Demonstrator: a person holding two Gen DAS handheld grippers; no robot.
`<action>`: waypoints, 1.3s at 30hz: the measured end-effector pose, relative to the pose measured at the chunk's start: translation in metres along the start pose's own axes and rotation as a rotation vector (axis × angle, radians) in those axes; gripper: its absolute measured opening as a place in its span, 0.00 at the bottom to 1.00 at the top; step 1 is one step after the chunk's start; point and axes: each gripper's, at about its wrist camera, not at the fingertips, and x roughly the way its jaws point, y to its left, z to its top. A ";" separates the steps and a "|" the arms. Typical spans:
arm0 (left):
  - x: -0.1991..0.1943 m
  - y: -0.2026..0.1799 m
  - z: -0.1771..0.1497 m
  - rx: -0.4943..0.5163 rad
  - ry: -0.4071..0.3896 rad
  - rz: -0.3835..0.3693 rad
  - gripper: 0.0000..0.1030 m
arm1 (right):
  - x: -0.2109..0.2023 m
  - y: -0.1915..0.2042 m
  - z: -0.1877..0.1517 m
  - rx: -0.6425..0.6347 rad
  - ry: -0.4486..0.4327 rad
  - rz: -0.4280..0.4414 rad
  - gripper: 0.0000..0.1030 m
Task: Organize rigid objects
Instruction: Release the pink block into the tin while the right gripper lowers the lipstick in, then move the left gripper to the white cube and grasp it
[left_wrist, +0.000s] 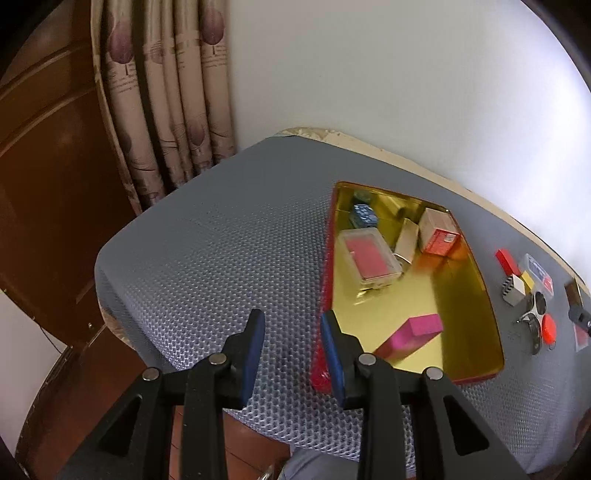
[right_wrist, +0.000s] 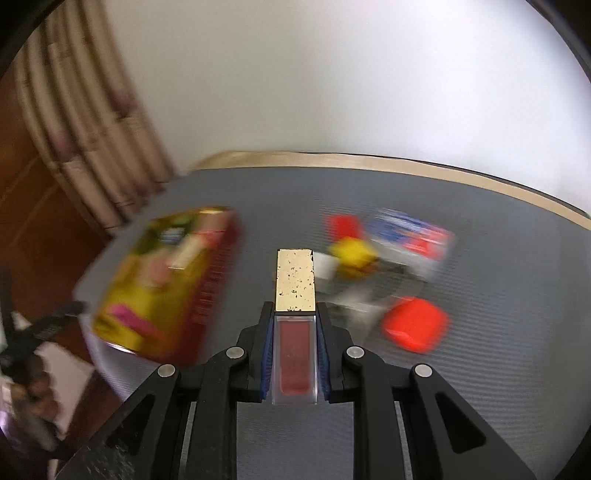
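Observation:
A red tin with a gold inside (left_wrist: 476, 314) lies on the grey mat; it holds a pink box (left_wrist: 413, 334), a clear case with a red card deck (left_wrist: 369, 258), an orange-and-white box (left_wrist: 439, 230) and a small blue box (left_wrist: 364, 214). My left gripper (left_wrist: 293, 334) is open and empty, just left of the tin's near corner. My right gripper (right_wrist: 295, 321) is shut on a lip gloss tube with a gold cap (right_wrist: 295, 280), held above the mat. The tin (right_wrist: 218, 266) is blurred at its left.
Loose items lie right of the tin: a red block (left_wrist: 506, 260), a checkered cube (left_wrist: 514, 290), a yellow block (left_wrist: 527, 279), an orange cap (left_wrist: 549, 326), a card case (left_wrist: 539, 273). The right wrist view shows them blurred, orange cap (right_wrist: 415, 325) nearest. Curtain and wooden door stand at left.

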 end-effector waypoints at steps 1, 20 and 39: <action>0.001 0.001 0.000 -0.001 0.001 -0.004 0.31 | 0.005 0.016 0.006 -0.012 0.010 0.034 0.18; 0.004 -0.008 0.000 0.083 -0.006 0.024 0.39 | 0.149 0.131 0.030 -0.126 0.273 0.066 0.18; 0.004 -0.020 -0.008 0.129 0.018 0.016 0.39 | 0.021 -0.053 -0.019 0.036 -0.014 -0.313 0.61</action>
